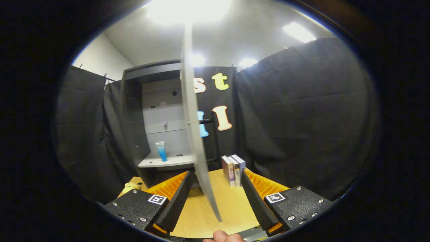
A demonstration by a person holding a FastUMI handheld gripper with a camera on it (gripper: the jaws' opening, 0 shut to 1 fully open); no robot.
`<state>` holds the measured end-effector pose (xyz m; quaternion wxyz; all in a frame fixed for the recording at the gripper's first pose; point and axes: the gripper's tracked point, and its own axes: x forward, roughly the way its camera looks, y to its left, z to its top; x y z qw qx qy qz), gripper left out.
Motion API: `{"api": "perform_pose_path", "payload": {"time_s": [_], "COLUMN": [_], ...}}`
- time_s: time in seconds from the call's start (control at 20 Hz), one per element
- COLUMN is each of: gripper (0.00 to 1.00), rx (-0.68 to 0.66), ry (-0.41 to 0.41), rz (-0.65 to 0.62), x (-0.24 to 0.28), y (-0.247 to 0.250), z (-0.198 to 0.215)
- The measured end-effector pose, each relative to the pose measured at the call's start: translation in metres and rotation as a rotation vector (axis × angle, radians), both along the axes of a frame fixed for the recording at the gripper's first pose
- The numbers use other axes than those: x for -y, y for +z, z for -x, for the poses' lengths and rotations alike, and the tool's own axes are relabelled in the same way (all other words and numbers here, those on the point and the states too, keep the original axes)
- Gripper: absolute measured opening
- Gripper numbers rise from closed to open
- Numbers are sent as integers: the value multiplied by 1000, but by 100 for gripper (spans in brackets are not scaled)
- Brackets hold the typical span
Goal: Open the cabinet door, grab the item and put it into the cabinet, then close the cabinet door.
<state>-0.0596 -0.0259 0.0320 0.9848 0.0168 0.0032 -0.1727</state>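
Observation:
The grey cabinet (134,111) stands open beyond my fingers. Its door (193,127) is swung out toward me and seen edge-on, its lower edge reaching down between my two fingers. My gripper (216,178) is open, the fingers apart on either side of the door's edge with a gap to each. A blue-and-white tube (161,151) stands upright on the cabinet's lower shelf (158,163). The door's dark handle (207,121) sticks out on its right side.
Three small boxes (232,169) stand upright on the wooden table (208,208) just right of the door. A yellowish object (129,186) lies at the table's left edge. A fingertip (221,236) of the person shows at the bottom. Black cloth walls surround the booth.

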Motion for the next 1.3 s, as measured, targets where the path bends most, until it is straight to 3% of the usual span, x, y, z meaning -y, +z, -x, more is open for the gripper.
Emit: {"api": "perform_pose_path", "payload": {"time_s": [0.2, 0.4, 0.55, 0.7, 0.9, 1.3], "gripper": [92, 92, 92, 90, 90, 90], "rx": [34, 32, 3, 20, -20, -17], "ry": [5, 123, 226, 271, 352, 402], "rz": [-23, 2, 98, 208, 24, 38], "x": [47, 60, 45, 39, 10, -90], "y": [26, 33, 27, 30, 11, 0], "z": [-28, -68, -83, -86, -90, -101]}}
